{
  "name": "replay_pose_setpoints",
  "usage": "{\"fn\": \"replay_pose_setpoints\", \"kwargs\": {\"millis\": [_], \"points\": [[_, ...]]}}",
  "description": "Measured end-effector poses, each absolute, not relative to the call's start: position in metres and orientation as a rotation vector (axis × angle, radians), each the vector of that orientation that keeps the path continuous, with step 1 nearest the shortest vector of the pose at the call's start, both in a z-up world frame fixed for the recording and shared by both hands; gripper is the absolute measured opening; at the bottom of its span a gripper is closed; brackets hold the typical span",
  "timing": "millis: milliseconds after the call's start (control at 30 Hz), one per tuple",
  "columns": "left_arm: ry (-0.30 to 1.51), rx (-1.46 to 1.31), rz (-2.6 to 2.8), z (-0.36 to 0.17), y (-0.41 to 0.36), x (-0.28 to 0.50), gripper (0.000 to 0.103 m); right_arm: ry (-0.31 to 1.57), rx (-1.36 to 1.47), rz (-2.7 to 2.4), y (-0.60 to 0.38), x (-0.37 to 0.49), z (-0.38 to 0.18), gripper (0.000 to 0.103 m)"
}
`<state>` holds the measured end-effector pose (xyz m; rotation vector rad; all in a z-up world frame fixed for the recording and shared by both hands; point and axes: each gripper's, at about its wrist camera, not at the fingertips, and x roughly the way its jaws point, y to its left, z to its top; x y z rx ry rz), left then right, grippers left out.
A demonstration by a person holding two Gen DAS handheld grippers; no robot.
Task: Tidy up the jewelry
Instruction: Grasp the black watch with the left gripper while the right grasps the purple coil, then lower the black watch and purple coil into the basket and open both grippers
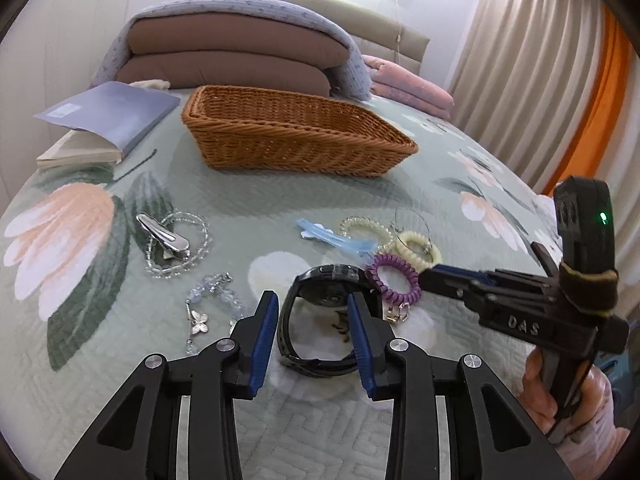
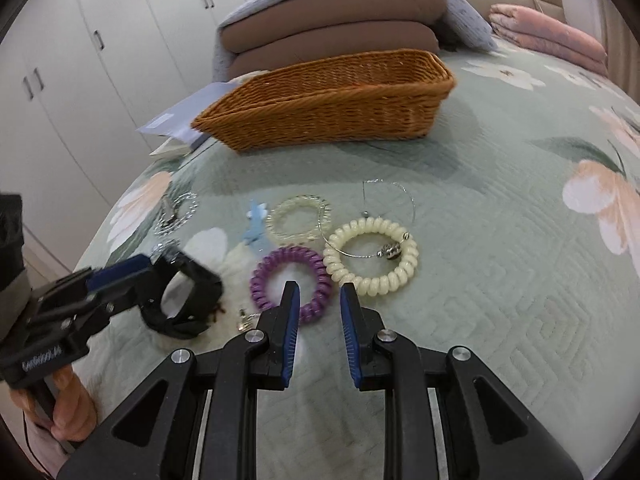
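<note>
Bedroom cupboards and curtains stand behind a bed whose pale green quilt [image 1: 224, 196] carries big printed flowers, and the jewelry lies scattered on its near part. At the far side sits a brown wicker basket [image 1: 292, 136], with a blue-covered book [image 1: 108, 120] to its left and folded brown bedding behind it. Nearest the left gripper [image 1: 314, 312] a black watch [image 1: 328, 320] lies with its strap curved into a loop; the gripper's blue pads straddle the loop's left side, one pad outside and one inside it, and whether they already press on the strap cannot be told. To the right of the watch lies a purple coil hair tie [image 2: 290, 282], then a cream coil tie [image 2: 372, 254] with a thin wire bangle [image 2: 384, 200] across it, and a clear coil tie [image 2: 298, 218] farther off beside a light blue hair clip [image 1: 336, 238]. Over on the left lie a silver clip [image 1: 164, 236] on a clear bead bracelet [image 1: 180, 244] and a crystal chain with a butterfly charm [image 1: 200, 320]. The right gripper [image 2: 320, 304] hangs just above the purple tie's near edge, its jaws slightly apart with nothing between them.
</note>
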<state>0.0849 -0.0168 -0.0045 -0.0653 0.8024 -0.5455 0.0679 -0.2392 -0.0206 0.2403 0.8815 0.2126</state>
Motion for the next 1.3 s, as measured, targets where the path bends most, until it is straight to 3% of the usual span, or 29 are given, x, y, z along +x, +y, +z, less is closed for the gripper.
{"fn": "replay_pose_setpoints", "kwargs": {"millis": [267,333,433,567,1300], "points": [[0.815,-0.062,-0.533,-0.009,-0.021,0.087,0.037,0.923,0.128,0.187,-0.217,0.085,-0.026,0.025],[0.835,-0.06,-0.517,-0.013,-0.022,0.09,0.032,0.922,0.096,0.172,-0.212,0.086,-0.027,0.024],[0.856,-0.056,-0.49,-0.018,-0.023,0.094,0.028,0.914,0.05,0.155,-0.206,0.084,-0.027,0.015],[0.867,-0.058,-0.461,-0.022,-0.022,0.096,0.007,0.897,0.044,0.207,-0.203,0.08,-0.025,0.012],[0.704,-0.194,-0.476,0.01,0.001,0.083,0.007,0.607,0.164,0.256,-0.228,0.045,0.029,0.012]]}}
